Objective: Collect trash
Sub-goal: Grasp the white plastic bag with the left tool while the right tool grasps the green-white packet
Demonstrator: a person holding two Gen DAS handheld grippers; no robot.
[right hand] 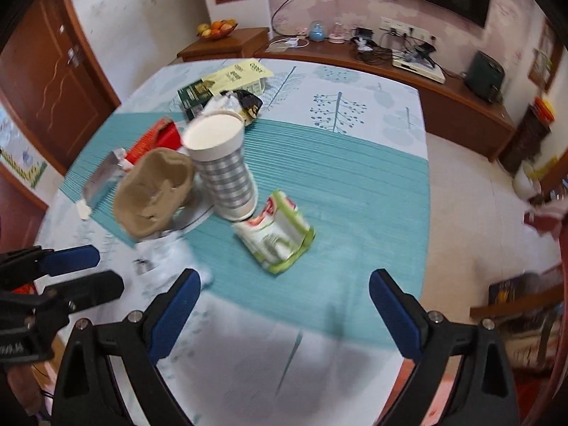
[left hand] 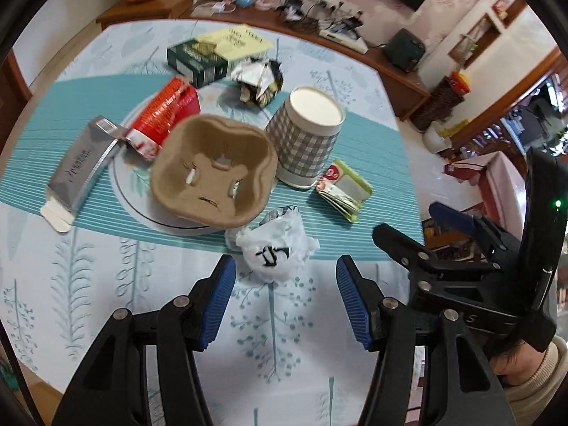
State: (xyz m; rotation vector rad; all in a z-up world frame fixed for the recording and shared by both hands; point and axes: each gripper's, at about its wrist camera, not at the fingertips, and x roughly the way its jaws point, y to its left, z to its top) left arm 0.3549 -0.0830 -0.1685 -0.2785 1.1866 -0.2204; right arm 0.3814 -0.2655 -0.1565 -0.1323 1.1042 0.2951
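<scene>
Trash lies on a tree-print tablecloth (left hand: 106, 266). A crumpled white paper ball (left hand: 277, 252) sits just ahead of my left gripper (left hand: 285, 284), which is open, its blue pads apart on either side and not touching it. Beyond are a brown pulp cup carrier (left hand: 213, 174) on a white plate (left hand: 131, 191), an upturned checked paper cup (left hand: 305, 135), a red packet (left hand: 167, 110) and a silver carton (left hand: 81, 167). My right gripper (right hand: 284, 298) is open and empty, with a green-white wrapper (right hand: 277, 238) ahead of it. That wrapper (left hand: 344, 188) lies right of the cup.
A dark green box (left hand: 198, 58), a yellow book (left hand: 234, 41) and a torn foil wrapper (left hand: 259, 81) lie at the far side. The right gripper (left hand: 419, 227) hangs over the table's right edge. A wooden sideboard (right hand: 443, 96) with cables and a fruit bowl (right hand: 216, 30) stands behind.
</scene>
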